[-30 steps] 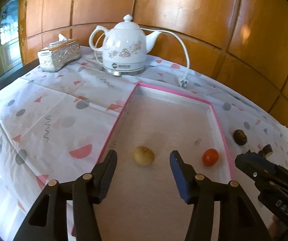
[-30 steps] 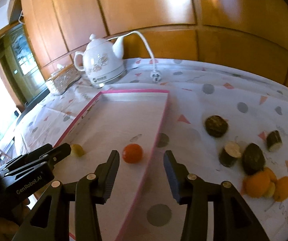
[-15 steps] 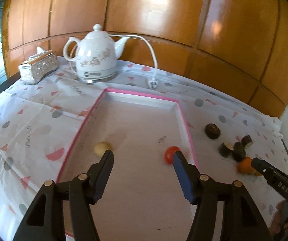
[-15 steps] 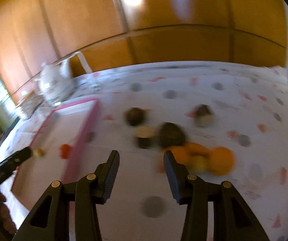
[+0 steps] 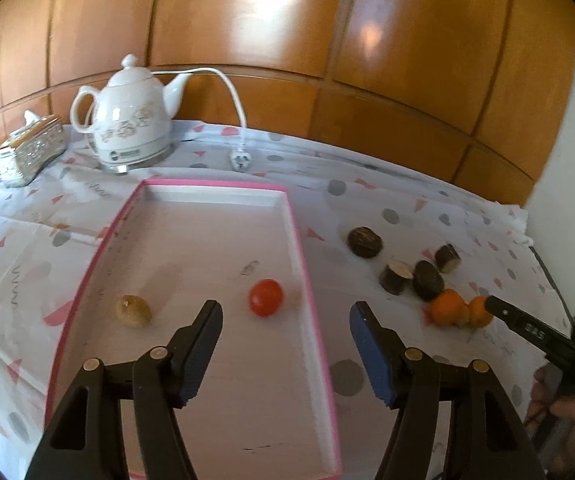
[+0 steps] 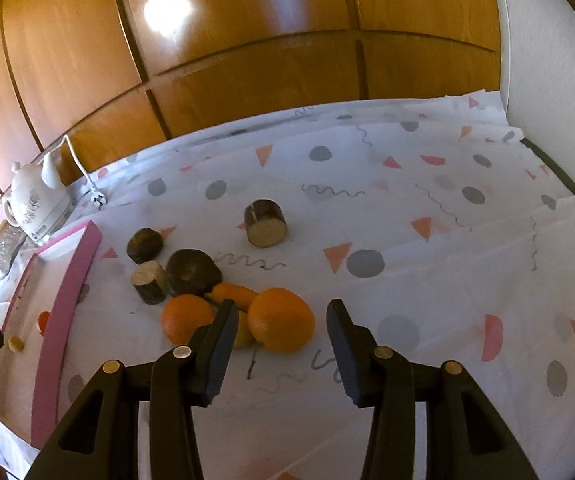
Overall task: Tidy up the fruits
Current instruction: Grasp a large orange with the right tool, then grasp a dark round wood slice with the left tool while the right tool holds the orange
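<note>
A pink-rimmed white tray (image 5: 307,264) holds a red tomato (image 5: 265,297) and a yellowish-brown fruit (image 5: 133,311). My left gripper (image 5: 283,344) is open and empty above the tray's near right part. On the cloth to the right lie oranges (image 6: 280,319) with a small yellow fruit and several dark brown pieces (image 6: 193,272). My right gripper (image 6: 279,344) is open and empty, with its jaws on either side of the nearest orange, just short of it. The oranges (image 5: 446,307) and the right gripper's tip (image 5: 499,312) also show in the left wrist view.
A white electric kettle (image 5: 127,120) with a white cord and plug (image 5: 241,162) stands behind the tray. A silver tissue box (image 5: 29,150) sits at far left. Wood panelling backs the table; a white wall (image 6: 555,60) bounds the right.
My right gripper swung from the tray to the right and closed in on the orange pile. My left gripper shifted right and back, so the tomato now lies just left of its centre.
</note>
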